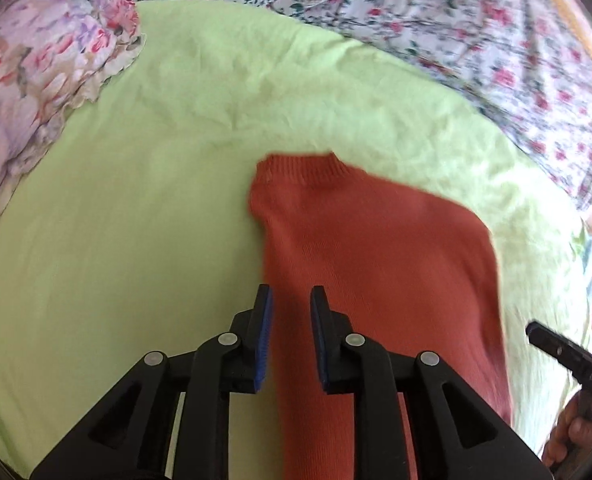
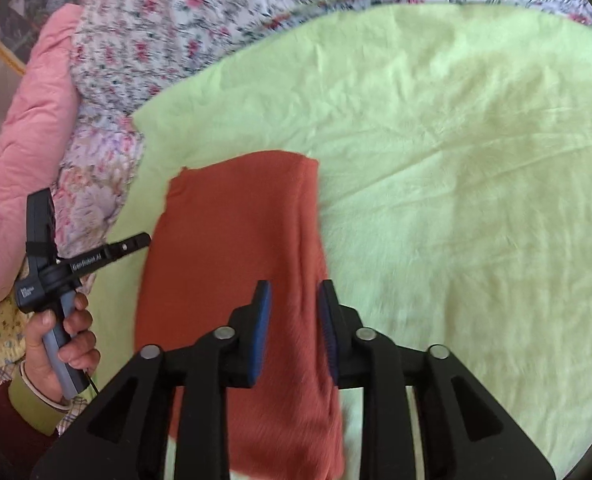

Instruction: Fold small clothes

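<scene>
On the bed, far left: pink quilt bunched beside floral bedding, which runs round the far edge of a light green sheet.

Left hand grips the handle of its tool. Left gripper hangs low over the near left edge of the rust-orange knit garment; fingers parted to a moderate gap, nothing pinched between them.

Garment lies flat on the sheet, centre, folded lengthwise into a long narrow shape, ribbed collar end pointing away toward the floral bedding.

Right gripper sits over the garment's near right edge; fingers likewise apart, cloth showing in the gap but not clamped. Whether either tool touches the fabric, cannot tell. Some motion blur along the garment's right edge.
</scene>
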